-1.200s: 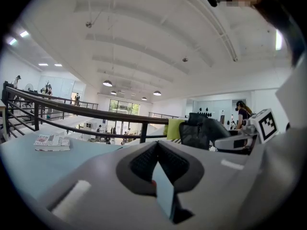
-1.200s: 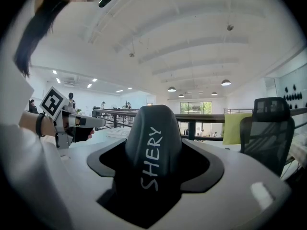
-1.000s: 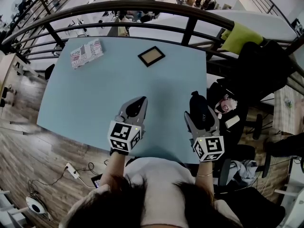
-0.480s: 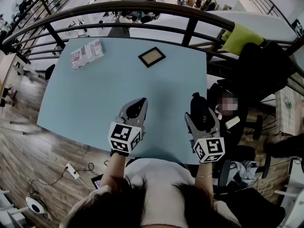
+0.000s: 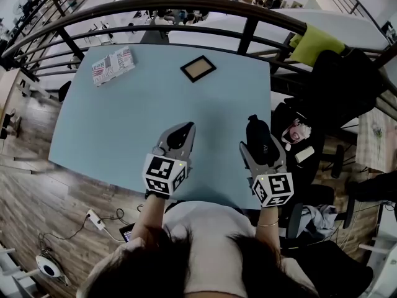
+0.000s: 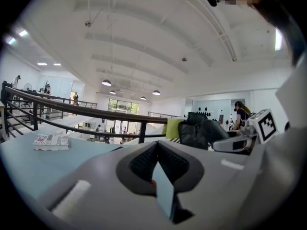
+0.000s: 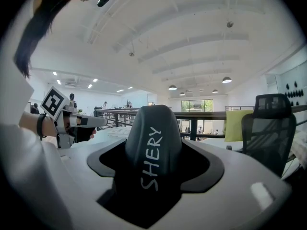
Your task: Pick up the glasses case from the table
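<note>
Head view alone: the whole light-blue table point(image 5: 124, 123), with a folded newspaper point(image 5: 113, 67) at its 11 o'clock corner and a picture frame point(image 5: 198, 69) near the far edge at 12 o'clock; both grippers sit side by side over the near edge
Left gripper view alone: the left gripper point(image 6: 156, 145) has its jaws pressed together at the tips, with nothing between them; the newspaper lies out at 9 o'clock
Right gripper view alone: white lettering "SHERY" runs along the glasses case point(image 7: 153, 138), and the left gripper shows at 9 o'clock
Right gripper: the right gripper point(image 7: 156, 162) pinches the case, one jaw on each long side
Where the case is: in the right gripper's jaws at the table's 4 o'clock edge, well apart from frame and newspaper
Edges: a dark railing point(image 5: 186, 8) curves round the far side; a black chair point(image 5: 347, 85) with a yellow-green cloth point(image 5: 316, 45) stands past the right edge at 2 o'clock; wooden floor point(image 5: 37, 185) lies at 8 o'clock
Open room: blue tabletop stretches from both grippers toward 12 o'clock up to the frame
Case looks: matte black, rounded, elongated, its domed end pointing away from the person
</note>
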### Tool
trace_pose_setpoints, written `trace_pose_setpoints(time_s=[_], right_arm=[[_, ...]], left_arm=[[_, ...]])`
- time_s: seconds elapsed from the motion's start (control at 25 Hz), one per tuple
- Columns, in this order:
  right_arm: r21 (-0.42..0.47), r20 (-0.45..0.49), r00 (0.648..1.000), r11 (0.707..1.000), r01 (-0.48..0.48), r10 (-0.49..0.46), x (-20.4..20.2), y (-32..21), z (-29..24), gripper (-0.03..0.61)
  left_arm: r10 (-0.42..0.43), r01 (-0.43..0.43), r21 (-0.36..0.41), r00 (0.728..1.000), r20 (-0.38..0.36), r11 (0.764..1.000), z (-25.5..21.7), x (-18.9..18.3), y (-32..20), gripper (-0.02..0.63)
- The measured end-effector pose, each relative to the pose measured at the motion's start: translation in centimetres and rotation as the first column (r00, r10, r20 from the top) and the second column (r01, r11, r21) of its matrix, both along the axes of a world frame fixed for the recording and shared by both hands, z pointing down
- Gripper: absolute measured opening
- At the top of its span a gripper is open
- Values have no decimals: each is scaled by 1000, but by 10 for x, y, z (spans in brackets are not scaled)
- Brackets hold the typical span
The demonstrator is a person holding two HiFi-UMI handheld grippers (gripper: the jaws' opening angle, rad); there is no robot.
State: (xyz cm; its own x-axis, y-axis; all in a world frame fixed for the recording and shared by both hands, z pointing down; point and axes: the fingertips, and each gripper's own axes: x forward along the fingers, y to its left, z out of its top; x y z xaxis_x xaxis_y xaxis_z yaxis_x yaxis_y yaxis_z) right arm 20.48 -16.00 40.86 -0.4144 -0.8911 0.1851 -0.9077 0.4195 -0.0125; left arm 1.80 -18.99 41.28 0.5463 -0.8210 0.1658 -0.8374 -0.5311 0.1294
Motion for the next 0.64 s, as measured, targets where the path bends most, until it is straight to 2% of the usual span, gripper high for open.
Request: trace_pose_setpoints(time_s=[0.64], right_arm=[[-1,11,1000,1000,-12,12,4,-2,2,347]], left_arm=[[-6,6,2,1000,9,1000,0,2,-3,57]])
